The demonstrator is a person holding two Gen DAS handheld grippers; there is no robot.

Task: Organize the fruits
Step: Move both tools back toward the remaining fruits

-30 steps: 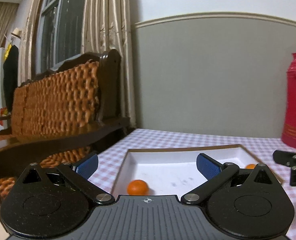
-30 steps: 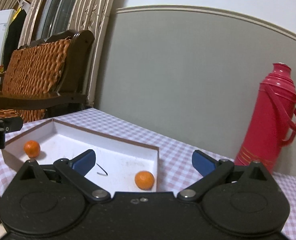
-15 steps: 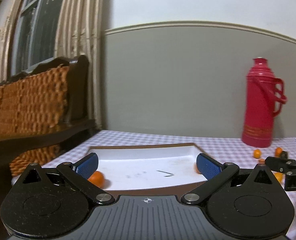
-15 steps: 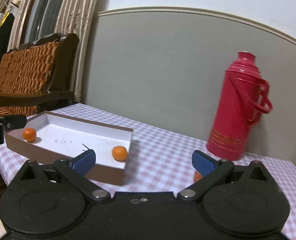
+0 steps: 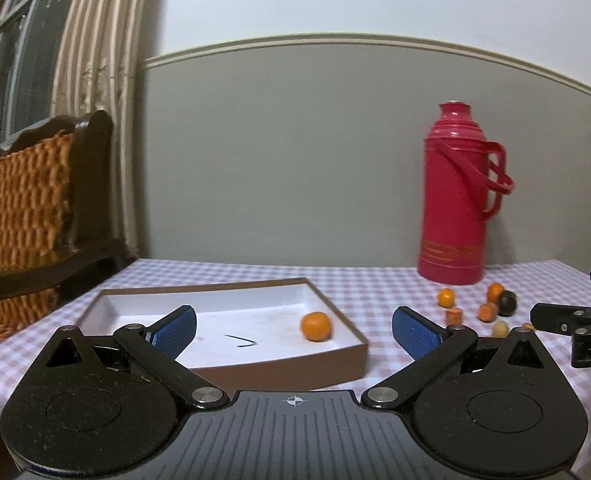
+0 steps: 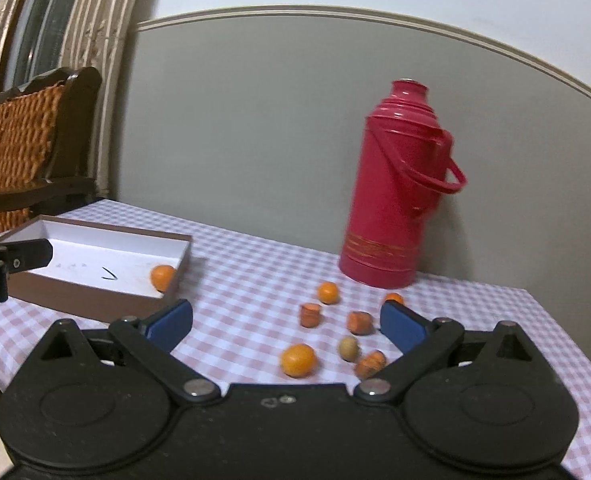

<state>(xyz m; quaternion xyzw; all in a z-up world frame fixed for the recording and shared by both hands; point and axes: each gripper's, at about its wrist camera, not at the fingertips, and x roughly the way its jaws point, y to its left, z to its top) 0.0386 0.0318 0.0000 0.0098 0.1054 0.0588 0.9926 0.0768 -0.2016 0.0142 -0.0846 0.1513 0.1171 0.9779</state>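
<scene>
1. The left gripper [image 5: 294, 326] hangs above the checked tablecloth [image 6: 247, 272], its blue fingers spread wide with nothing between them.
2. The shallow brown box [image 6: 95, 300] sits at the table's left, one orange [image 6: 162, 277] inside against its right wall.
3. The right gripper [image 6: 286, 324] is also wide open and empty, hovering over loose fruit: an orange [image 6: 298, 360], a pale round piece [image 6: 349, 348] and several small orange pieces lying apart on the cloth.
4. The red thermos [image 6: 399, 188] stands upright behind them, near the wall.
</scene>
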